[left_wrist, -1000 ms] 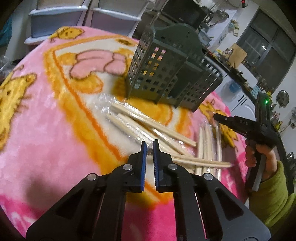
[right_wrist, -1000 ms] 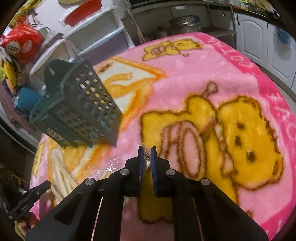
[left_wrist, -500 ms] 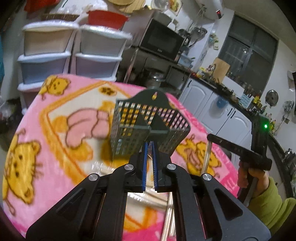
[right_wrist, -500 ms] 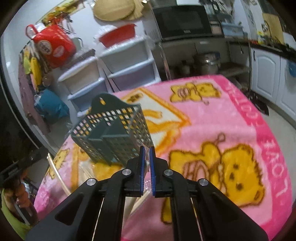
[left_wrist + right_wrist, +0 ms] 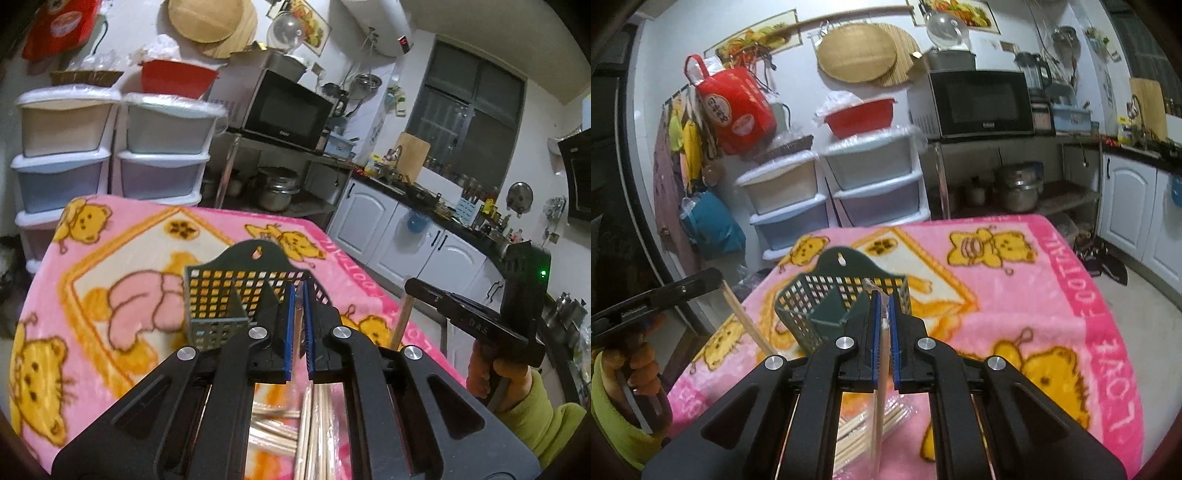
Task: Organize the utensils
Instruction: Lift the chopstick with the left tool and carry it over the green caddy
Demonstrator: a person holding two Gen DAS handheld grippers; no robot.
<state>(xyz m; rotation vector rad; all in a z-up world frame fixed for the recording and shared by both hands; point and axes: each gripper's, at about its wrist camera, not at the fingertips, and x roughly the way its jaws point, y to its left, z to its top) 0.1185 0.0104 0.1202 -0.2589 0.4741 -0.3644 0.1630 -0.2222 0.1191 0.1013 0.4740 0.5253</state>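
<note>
Each gripper, left (image 5: pixel 298 328) and right (image 5: pixel 882 332), clamps 1 chopstick (image 5: pixel 881 373) near the empty caddy (image 5: pixel 827 306); many chopsticks (image 5: pixel 317 424) remain on the blanket (image 5: pixel 1052 295).

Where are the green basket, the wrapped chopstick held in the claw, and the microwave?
green basket (image 5: pixel 827 295), right wrist view, on its mesh back wall.
wrapped chopstick (image 5: pixel 882 354), right wrist view, mid-shaft between the fingers.
microwave (image 5: pixel 288 110), left wrist view, on its door.

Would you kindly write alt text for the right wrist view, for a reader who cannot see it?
The right gripper is shut on a plastic-wrapped wooden chopstick, pointing toward a dark green perforated plastic utensil basket on a pink cartoon-bear blanket. More wrapped chopsticks lie below, and the left gripper at left holds another chopstick.
</note>
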